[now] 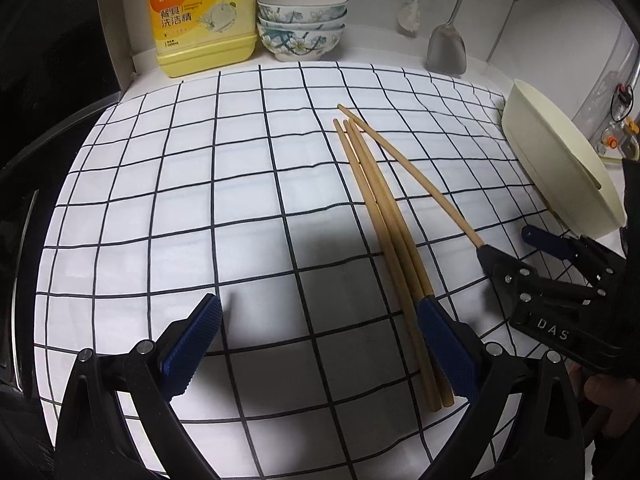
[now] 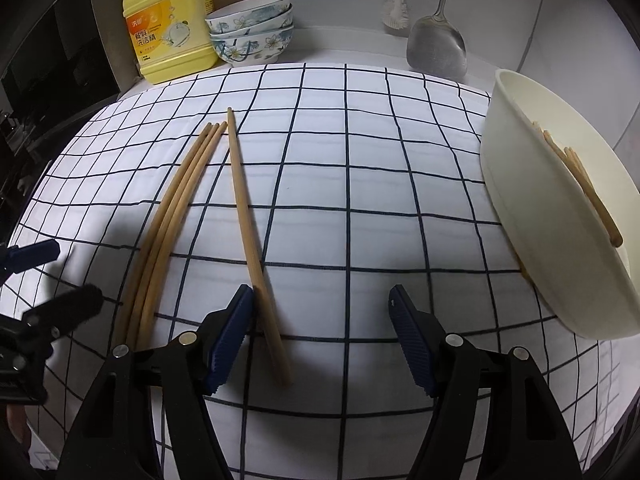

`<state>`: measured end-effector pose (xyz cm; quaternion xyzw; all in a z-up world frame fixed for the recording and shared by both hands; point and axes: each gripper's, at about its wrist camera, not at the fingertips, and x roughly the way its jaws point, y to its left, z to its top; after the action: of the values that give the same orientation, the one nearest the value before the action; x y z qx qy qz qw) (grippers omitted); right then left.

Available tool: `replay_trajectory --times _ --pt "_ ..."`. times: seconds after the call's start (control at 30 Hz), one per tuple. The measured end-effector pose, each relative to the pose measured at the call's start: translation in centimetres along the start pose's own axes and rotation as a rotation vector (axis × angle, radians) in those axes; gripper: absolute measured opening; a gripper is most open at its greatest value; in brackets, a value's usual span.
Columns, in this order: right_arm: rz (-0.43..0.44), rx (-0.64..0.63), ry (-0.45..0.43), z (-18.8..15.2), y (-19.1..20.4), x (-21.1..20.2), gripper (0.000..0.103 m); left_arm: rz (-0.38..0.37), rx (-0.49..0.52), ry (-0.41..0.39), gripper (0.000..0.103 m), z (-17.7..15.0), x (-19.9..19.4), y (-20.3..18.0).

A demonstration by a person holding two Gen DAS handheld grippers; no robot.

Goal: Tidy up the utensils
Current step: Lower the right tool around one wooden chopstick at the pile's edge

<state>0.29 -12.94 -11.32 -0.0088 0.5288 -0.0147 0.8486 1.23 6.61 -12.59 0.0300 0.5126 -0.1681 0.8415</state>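
Three wooden chopsticks point(image 1: 380, 216) lie bundled on the checked cloth point(image 1: 200, 200); a fourth chopstick point(image 1: 408, 168) lies apart to their right. My left gripper point(image 1: 320, 340) is open, its right finger point(image 1: 444, 344) beside the bundle's near ends. My right gripper point(image 2: 322, 334) is open, straddling the single chopstick point(image 2: 248, 220), which touches its left finger point(image 2: 230, 332). The bundle point(image 2: 176, 208) lies left of it. A cream tray point(image 2: 540, 216) at the right holds several chopsticks point(image 2: 576, 184). The right gripper also shows in the left wrist view point(image 1: 508, 244).
A yellow detergent jug point(image 1: 202, 16) and three stacked floral bowls point(image 1: 302, 26) stand at the back. A metal spatula point(image 1: 446, 46) and a brush point(image 1: 410, 12) hang on the wall. The cream tray point(image 1: 560, 168) sits at the cloth's right edge.
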Motion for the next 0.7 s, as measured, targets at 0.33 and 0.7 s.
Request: replay_trajectory --times 0.33,0.7 --pt "0.03 -0.004 0.0 0.4 -0.1 0.2 0.067 0.05 -0.005 0.041 0.097 -0.4 1.3 -0.4" --pt "0.044 -0.011 0.001 1.0 -0.1 0.6 0.067 0.082 -0.015 0.04 0.098 0.3 1.9 -1.0"
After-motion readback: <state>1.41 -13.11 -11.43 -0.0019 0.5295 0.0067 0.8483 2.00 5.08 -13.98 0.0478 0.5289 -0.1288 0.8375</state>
